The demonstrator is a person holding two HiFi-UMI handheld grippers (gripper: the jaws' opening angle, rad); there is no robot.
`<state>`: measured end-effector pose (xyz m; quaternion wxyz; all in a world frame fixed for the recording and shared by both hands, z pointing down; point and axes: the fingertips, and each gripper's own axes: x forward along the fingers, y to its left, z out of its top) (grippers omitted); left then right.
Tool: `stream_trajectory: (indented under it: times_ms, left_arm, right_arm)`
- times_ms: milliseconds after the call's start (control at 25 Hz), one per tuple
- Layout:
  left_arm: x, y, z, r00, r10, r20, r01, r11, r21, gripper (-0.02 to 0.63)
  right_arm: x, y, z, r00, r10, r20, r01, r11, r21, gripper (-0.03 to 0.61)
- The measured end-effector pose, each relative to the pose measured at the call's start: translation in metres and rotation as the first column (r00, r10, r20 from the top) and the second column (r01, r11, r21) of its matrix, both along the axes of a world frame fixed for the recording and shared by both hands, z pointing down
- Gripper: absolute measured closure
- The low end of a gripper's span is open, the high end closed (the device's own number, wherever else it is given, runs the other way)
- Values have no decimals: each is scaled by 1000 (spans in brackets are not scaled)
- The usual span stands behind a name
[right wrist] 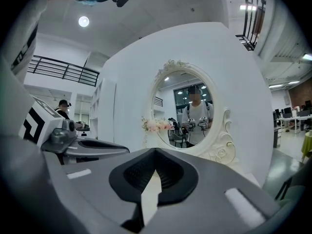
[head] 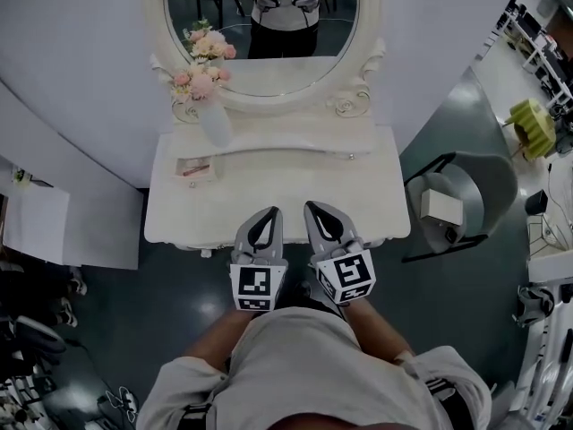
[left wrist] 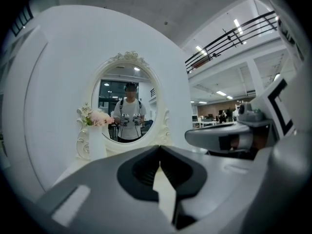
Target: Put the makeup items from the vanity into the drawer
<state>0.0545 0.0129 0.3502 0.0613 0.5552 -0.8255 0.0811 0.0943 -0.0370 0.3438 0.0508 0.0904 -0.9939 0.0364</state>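
A white vanity (head: pixel 233 206) with an oval mirror (head: pixel 269 16) stands in front of me. On its left part lies a small clear tray (head: pixel 195 167) with pinkish makeup items in it. My left gripper (head: pixel 270 211) and right gripper (head: pixel 311 206) hover side by side over the vanity's front edge, both shut with nothing between the jaws. In the left gripper view the left gripper (left wrist: pixel 159 151) points level at the mirror (left wrist: pixel 127 108). The right gripper (right wrist: pixel 155 152) does the same in the right gripper view, facing the mirror (right wrist: pixel 187 112). No drawer front shows in any view.
A white vase of pink flowers (head: pixel 204 97) stands at the vanity's back left, by the mirror frame. A grey chair (head: pixel 466 200) with a white box on it sits to the right. A white panel (head: pixel 54 222) leans at the left.
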Motion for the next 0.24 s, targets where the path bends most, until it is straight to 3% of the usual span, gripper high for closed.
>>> stream_trajectory:
  times_ms: [240]
  left_arm:
    - [3, -2, 2, 1000, 7, -3, -7, 1000, -11, 611]
  right_arm:
    - [0, -2, 1, 1000, -1, -5, 1, 1000, 1, 580]
